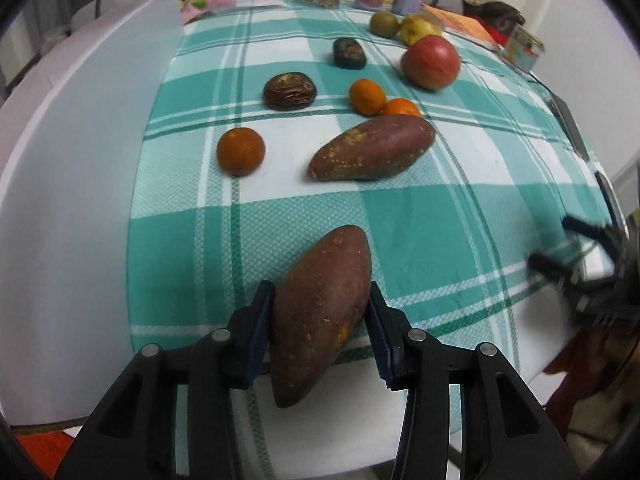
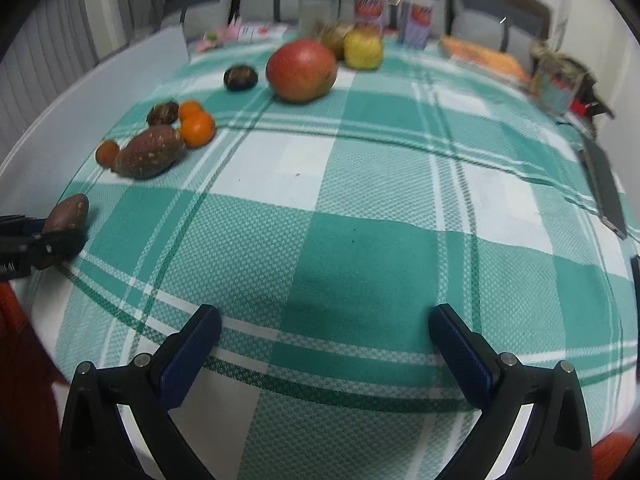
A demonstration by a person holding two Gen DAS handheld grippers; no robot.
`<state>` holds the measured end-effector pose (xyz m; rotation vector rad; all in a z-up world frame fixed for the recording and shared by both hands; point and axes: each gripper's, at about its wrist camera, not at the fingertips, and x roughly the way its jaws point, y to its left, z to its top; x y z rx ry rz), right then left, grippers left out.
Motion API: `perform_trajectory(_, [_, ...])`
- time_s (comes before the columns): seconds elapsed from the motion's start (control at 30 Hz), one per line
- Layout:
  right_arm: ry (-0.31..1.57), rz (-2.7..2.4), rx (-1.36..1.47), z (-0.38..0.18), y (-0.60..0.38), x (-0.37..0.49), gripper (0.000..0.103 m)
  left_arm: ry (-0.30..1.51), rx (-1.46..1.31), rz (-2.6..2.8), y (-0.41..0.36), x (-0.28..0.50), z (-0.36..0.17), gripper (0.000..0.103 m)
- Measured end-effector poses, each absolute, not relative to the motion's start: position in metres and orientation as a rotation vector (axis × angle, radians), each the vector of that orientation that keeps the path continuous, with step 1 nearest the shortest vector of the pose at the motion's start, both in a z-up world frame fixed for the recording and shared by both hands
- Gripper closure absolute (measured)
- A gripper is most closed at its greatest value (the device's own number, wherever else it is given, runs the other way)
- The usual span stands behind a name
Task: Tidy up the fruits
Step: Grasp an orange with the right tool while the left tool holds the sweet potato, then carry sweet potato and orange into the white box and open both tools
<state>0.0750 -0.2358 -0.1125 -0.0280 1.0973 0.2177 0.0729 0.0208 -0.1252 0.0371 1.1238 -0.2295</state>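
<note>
- Fruits (image 1: 430,62) lie scattered on the checked tabletop (image 1: 420,220), sorting barely begun.
- Left gripper (image 1: 320,316) clamps the near sweet potato (image 1: 320,312) at the tabletop's front edge.
- Right gripper (image 2: 326,344) hovers spread, empty.

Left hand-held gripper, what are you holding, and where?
The left hand-held gripper clamps a reddish-brown, tapered sweet potato across its middle, pads on both sides. The right hand-held gripper holds nothing.

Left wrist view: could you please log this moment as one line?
left tool: shut on near sweet potato | right tool: open, nothing held, over checked cloth | second sweet potato: untouched
</note>
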Motion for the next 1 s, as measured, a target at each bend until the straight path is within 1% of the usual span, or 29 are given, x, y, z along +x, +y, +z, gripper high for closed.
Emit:
perform_trajectory(0.03, [1.097,0.238,0.009,-0.108,-0.238,0.082,0.003,1.123,0.042,-0.237,0.021,0.073,-0.125,0.056])
perform_trajectory(0.07, [1.111,0.261,0.059,-0.102,-0.240,0.095,0.011,1.121,0.043,-0.242,0.021,0.074,-0.125,0.056])
perform_trajectory(0.1, [1.125,0.276,0.084,-0.099,-0.240,0.104,0.021,1.118,0.041,-0.247,0.022,0.075,-0.124,0.056])
perform_trajectory(0.17, [1.180,0.360,0.193,-0.088,-0.230,0.141,0.032,1.112,0.041,-0.253,0.024,0.077,-0.122,0.056])
perform_trajectory(0.33, [1.315,0.462,0.263,-0.086,-0.177,0.210,0.039,1.085,0.086,-0.265,0.023,0.077,-0.114,0.056])
perform_trajectory(0.4, [1.369,0.459,0.259,-0.092,-0.154,0.231,0.043,1.081,0.090,-0.269,0.024,0.079,-0.112,0.060])
perform_trajectory(0.47, [1.420,0.424,0.216,-0.103,-0.137,0.244,0.045,1.088,0.073,-0.271,0.026,0.082,-0.112,0.060])
perform_trajectory(0.53, [1.470,0.406,0.158,-0.111,-0.124,0.250,0.057,1.087,0.044,-0.264,0.029,0.085,-0.113,0.061])
perform_trajectory(0.57, [1.488,0.397,0.132,-0.115,-0.119,0.252,0.073,1.084,0.031,-0.259,0.030,0.085,-0.113,0.061])
perform_trajectory(0.67, [1.502,0.386,0.087,-0.118,-0.111,0.250,0.074,1.075,-0.002,-0.242,0.032,0.086,-0.113,0.061])
perform_trajectory(0.77, [1.431,0.353,0.034,-0.101,-0.112,0.247,0.075,1.071,-0.089,-0.244,0.038,0.086,-0.107,0.061])
perform_trajectory(0.83, [1.361,0.338,0.013,-0.074,-0.118,0.244,0.075,1.055,-0.160,-0.259,0.043,0.083,-0.095,0.061])
perform_trajectory(0.93, [1.268,0.378,-0.047,-0.027,-0.112,0.240,0.075,1.008,-0.289,-0.299,0.057,0.078,-0.056,0.061])
perform_trajectory(1.0, [1.213,0.461,-0.046,0.011,-0.095,0.233,0.075,0.953,-0.345,-0.303,0.076,0.072,-0.018,0.061])
